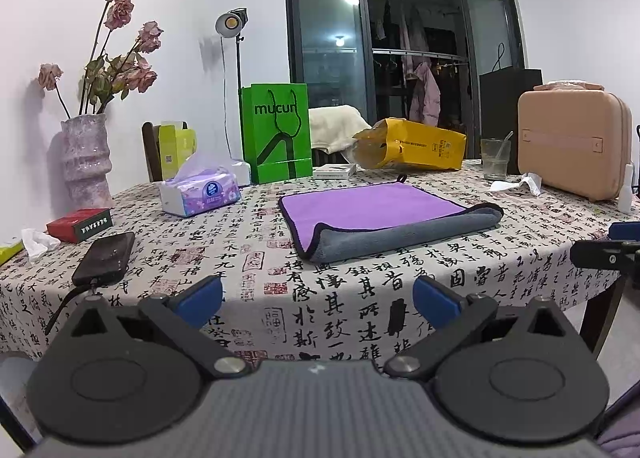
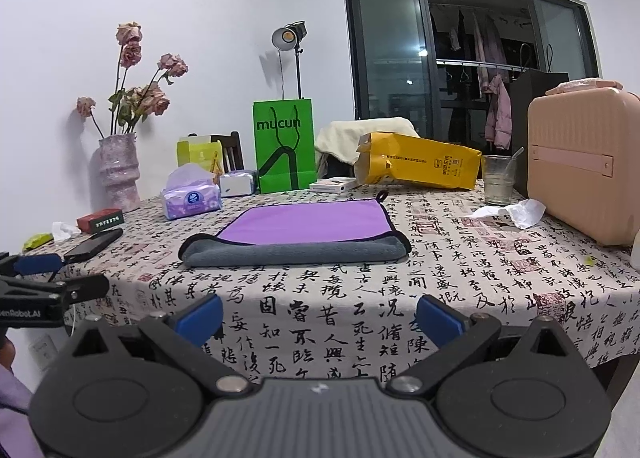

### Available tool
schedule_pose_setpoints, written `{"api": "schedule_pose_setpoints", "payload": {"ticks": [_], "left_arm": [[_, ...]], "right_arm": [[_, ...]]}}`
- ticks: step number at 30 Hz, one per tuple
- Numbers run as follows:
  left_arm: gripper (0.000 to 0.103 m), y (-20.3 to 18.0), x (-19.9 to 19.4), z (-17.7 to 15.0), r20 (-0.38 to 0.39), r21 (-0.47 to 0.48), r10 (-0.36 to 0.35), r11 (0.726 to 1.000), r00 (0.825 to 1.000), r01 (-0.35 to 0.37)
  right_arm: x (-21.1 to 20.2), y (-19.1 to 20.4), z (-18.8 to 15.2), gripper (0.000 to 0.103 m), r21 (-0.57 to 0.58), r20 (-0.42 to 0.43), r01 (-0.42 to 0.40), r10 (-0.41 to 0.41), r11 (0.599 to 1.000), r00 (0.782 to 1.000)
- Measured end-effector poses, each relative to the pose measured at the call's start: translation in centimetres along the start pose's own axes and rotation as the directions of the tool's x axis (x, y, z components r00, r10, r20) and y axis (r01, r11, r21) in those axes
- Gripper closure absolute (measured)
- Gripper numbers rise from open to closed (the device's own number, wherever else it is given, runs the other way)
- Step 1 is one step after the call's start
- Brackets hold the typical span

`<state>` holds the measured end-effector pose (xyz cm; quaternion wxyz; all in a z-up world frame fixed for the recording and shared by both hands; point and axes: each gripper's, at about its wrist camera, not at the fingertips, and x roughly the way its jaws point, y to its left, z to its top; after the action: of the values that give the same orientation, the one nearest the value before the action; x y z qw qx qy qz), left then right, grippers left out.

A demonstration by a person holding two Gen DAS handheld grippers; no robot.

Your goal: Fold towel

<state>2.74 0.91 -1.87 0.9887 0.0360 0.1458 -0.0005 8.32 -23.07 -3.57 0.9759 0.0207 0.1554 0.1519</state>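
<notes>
A purple towel (image 1: 372,206) with a grey underside lies on the table, its near edge rolled over so a grey band (image 1: 404,236) faces me; it also shows in the right wrist view (image 2: 308,220). A black loop sits at its far corner (image 1: 401,178). My left gripper (image 1: 318,298) is open and empty, held back over the table's front edge, short of the towel. My right gripper (image 2: 320,316) is open and empty, likewise short of the towel. The right gripper's fingers (image 1: 600,254) show at the right edge of the left view; the left gripper's fingers (image 2: 80,286) show at the left edge of the right view.
The tablecloth with calligraphy (image 1: 360,298) covers the table. On it: tissue pack (image 1: 200,192), black phone (image 1: 106,258), red box (image 1: 80,224), vase of dried roses (image 1: 86,156), green bag (image 1: 276,132), yellow bag (image 1: 416,146), glass (image 1: 495,158), pink case (image 1: 574,146), crumpled tissue (image 2: 520,212).
</notes>
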Motion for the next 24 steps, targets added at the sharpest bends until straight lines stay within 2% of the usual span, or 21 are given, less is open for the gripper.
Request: {"api": "schedule_pose_setpoints", "payload": {"ticks": [8,24], "left_arm": [[0.0,0.5,1.2,-0.2,-0.009,0.021,0.02,1.0,1.0,-0.02],[0.0,1.7,6.9,0.2,-0.097,0.005,0.06,0.998,0.993,-0.06]], "right_arm": [[1.1,-0.6,-0.3,0.0,0.013,-0.008,0.015,-0.015,1.0,1.0],[5.9,-3.2,-0.8,0.0,0.024,-0.076,0.046,-0.044,0.999,0.996]]}}
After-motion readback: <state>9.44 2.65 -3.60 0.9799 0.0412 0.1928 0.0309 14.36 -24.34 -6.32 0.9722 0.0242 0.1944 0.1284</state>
